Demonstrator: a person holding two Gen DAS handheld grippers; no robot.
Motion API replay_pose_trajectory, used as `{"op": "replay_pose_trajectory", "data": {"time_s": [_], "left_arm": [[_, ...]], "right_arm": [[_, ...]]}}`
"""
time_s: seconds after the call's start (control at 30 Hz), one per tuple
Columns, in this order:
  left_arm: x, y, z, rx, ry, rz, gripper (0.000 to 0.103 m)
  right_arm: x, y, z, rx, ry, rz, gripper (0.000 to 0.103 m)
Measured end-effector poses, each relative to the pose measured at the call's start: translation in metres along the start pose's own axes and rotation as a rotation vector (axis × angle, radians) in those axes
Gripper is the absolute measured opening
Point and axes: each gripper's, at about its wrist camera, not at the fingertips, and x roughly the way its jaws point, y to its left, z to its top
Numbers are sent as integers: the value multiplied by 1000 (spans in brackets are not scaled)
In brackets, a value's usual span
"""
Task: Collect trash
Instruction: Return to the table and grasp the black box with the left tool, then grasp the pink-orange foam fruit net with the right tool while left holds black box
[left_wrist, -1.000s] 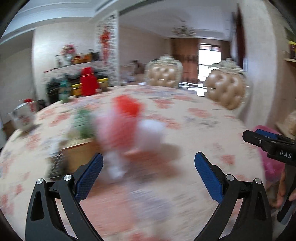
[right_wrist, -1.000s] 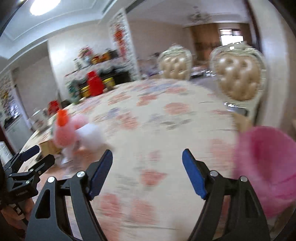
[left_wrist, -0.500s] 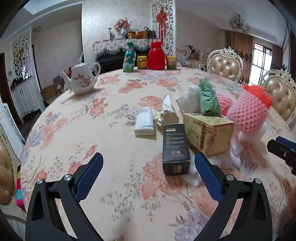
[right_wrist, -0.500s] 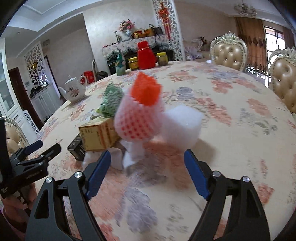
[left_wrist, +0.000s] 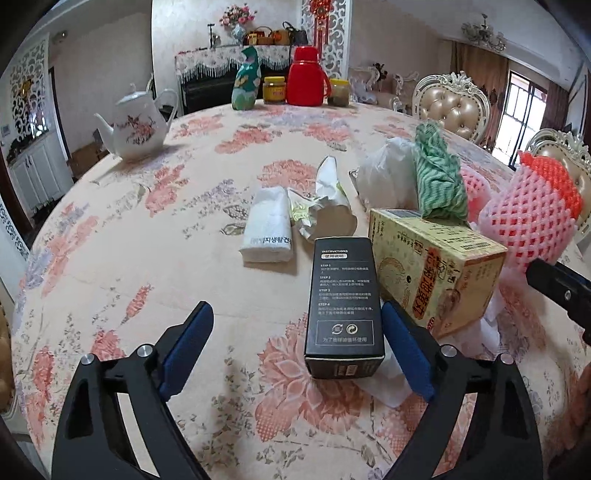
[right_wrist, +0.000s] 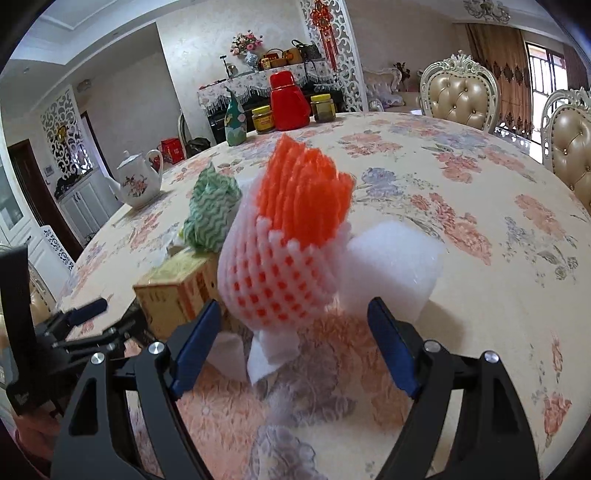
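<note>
Trash lies in a pile on the floral tablecloth (left_wrist: 129, 280). A black box (left_wrist: 343, 302) lies between my left gripper's (left_wrist: 295, 347) open fingers, close to the right one. Beside it are a yellow carton (left_wrist: 439, 273), a folded white napkin (left_wrist: 267, 230), crumpled paper (left_wrist: 325, 206), a white bag (left_wrist: 388, 177), a green striped cloth (left_wrist: 439, 181) and a pink-and-orange foam net (left_wrist: 532, 221). My right gripper (right_wrist: 295, 343) is open, with the foam net (right_wrist: 291, 236) just ahead between its fingers. A white foam block (right_wrist: 391, 269) and the yellow carton (right_wrist: 177, 291) flank it.
A white teapot (left_wrist: 136, 125) stands at the far left of the table. A red thermos (left_wrist: 306, 77), jars and a green bottle (left_wrist: 245, 85) stand at the far edge. Padded chairs (right_wrist: 458, 92) line the right side. The left gripper shows in the right wrist view (right_wrist: 81, 325).
Both grippers swung left from the chairs and a pink bin toward the trash pile and moved closer. The black box now lies between the left fingers, the foam net before the right.
</note>
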Motion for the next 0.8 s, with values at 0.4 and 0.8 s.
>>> {"op": "replay_pose_trajectory", "data": {"time_s": [0.4, 0.8], "left_arm": [[1, -12, 2, 26, -3, -25, 42], [-56, -13, -20, 11, -157, -52, 39]], "right_arm": [[-2, 2, -1, -16, -46, 25, 43], [-50, -6, -18, -25, -105, 30, 41]]}}
